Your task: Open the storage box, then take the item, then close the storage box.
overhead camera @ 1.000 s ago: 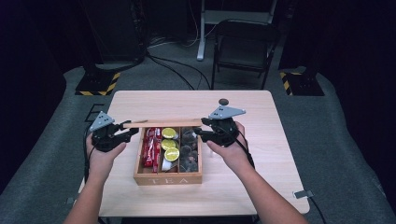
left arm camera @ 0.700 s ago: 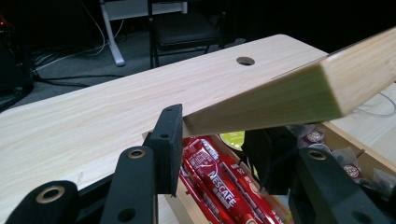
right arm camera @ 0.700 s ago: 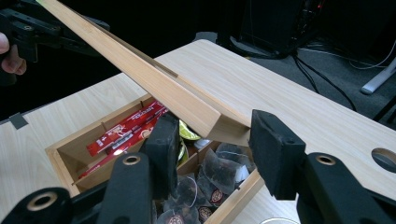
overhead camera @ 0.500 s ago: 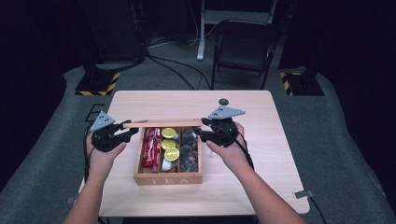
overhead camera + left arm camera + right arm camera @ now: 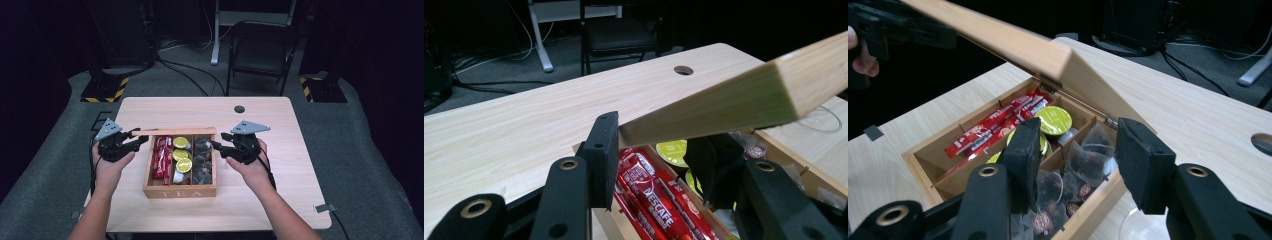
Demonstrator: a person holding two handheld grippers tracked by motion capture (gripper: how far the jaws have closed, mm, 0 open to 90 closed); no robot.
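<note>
A pale wooden table (image 5: 280, 125) carries a wooden box (image 5: 180, 191) near its middle, the word TEA on the near wall. The box's lid (image 5: 744, 97) stands raised on its far-edge hinges. The left gripper (image 5: 134, 142), at the box's left, is clamped on the lid's left end, jaws pressed against the wood. The right gripper (image 5: 218, 146) sits at the box's right wall, jaws partly apart over the right compartment, gripping nothing. Inside, red coffee sticks (image 5: 162, 156) fill the left compartment, yellow-green capsules (image 5: 183, 165) the middle one, and clear tea bags (image 5: 1083, 165) the right one.
</note>
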